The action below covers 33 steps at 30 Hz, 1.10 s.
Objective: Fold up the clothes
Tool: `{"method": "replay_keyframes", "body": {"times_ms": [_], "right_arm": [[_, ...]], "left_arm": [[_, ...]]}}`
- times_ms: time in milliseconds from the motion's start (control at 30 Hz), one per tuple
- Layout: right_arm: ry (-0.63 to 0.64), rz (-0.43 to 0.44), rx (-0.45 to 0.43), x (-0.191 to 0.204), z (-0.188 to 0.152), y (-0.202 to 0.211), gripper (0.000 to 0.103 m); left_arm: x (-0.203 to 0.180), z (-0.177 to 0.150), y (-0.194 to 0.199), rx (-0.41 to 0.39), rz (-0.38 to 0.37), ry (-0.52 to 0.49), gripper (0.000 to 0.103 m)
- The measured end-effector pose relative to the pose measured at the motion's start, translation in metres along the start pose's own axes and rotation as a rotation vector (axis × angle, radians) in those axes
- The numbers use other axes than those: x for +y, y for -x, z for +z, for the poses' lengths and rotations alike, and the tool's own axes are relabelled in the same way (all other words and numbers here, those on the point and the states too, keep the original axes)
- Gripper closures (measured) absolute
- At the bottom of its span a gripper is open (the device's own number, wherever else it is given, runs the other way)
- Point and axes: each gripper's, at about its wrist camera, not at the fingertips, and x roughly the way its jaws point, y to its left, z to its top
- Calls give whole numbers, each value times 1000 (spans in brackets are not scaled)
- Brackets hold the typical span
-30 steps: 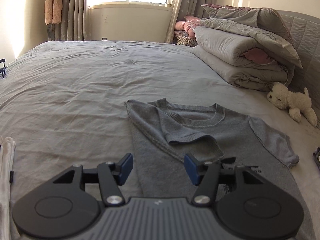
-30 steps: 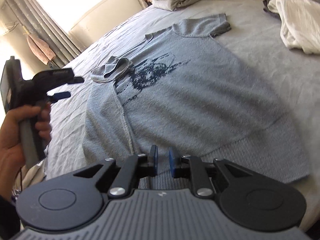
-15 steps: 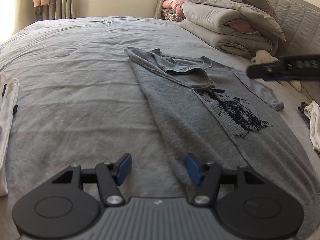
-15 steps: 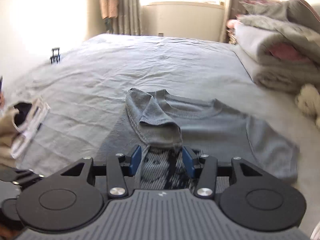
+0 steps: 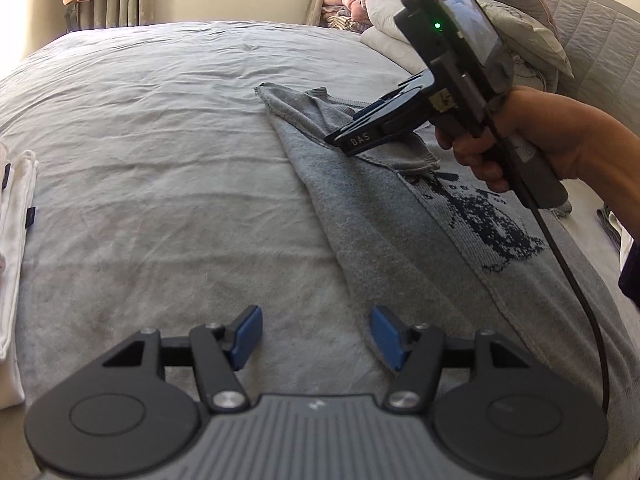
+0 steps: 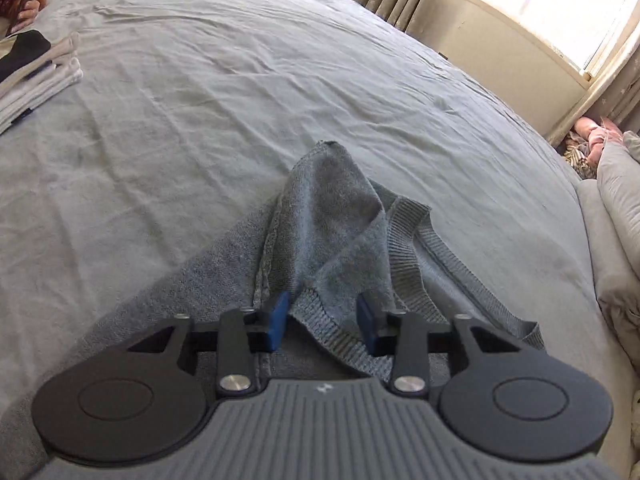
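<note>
We see the grey knitted sweater with a dark pattern on its chest (image 5: 400,232) lying flat on the wrinkled grey bedsheet (image 5: 160,160). In the left wrist view it runs from the upper middle down to the lower right. One side is already folded inward, with its short sleeve (image 6: 336,240) laid across the chest.

Our left gripper (image 5: 316,336) sits at the bottom of its own frame with the blue pads wide apart and nothing in them. Between the pads we see mostly bare sheet. The sweater's folded long edge passes just at the right-hand pad.

Our right gripper (image 6: 323,320), held by a hand (image 5: 520,140) in the upper right of the left view, points down over the folded sleeve near the collar. In its own view the sleeve's ribbed cuff lies between the pads. The jaws have just been closing, but a gap remains and we cannot see the pads pressing the knit.

A folded white cloth (image 5: 16,240) lies at the left edge, well apart from the sweater. Grey quilts (image 5: 520,0) are piled at the upper right.
</note>
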Motion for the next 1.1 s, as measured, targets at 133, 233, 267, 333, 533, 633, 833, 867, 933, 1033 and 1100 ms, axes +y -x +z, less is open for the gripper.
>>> {"method": "replay_keyframes", "body": {"times_ms": [133,233,267,333,533,633,833,867,933,1033,1100], "right_arm": [[-192,-19,-59,-27,-1,9,98],[-359,-50,-108,-52,-3,19,98],[-396,-82,-97,-59,-5,18,98],[-463,-136,-78,-73,-10,16,98],[-613,-248,-26,-103,-25,4,98],[-592,-273,3,-102,-27,-6,98],[-620,-298,-97,-92,-35,33,52],[-631,-288,-124,-88,-40,49,39],[-640,-219,-125,-75,-53,78,39],[-735,-51,-81,-39,-87,124,39],[-826,46,-56,-13,-115,152,39]], "left_arm": [[2,1,0,3,-3,7,41],[1,1,-1,0,1,0,41],[0,0,-1,-2,6,-7,41],[-3,0,-2,-4,15,-23,41],[-6,2,-1,6,15,-50,40],[-4,3,0,14,7,-54,40],[0,4,3,32,-18,-36,40],[2,4,4,37,-25,-25,40],[5,6,5,49,-46,9,40],[6,4,9,64,-74,53,40],[4,2,11,71,-84,63,40]]}}
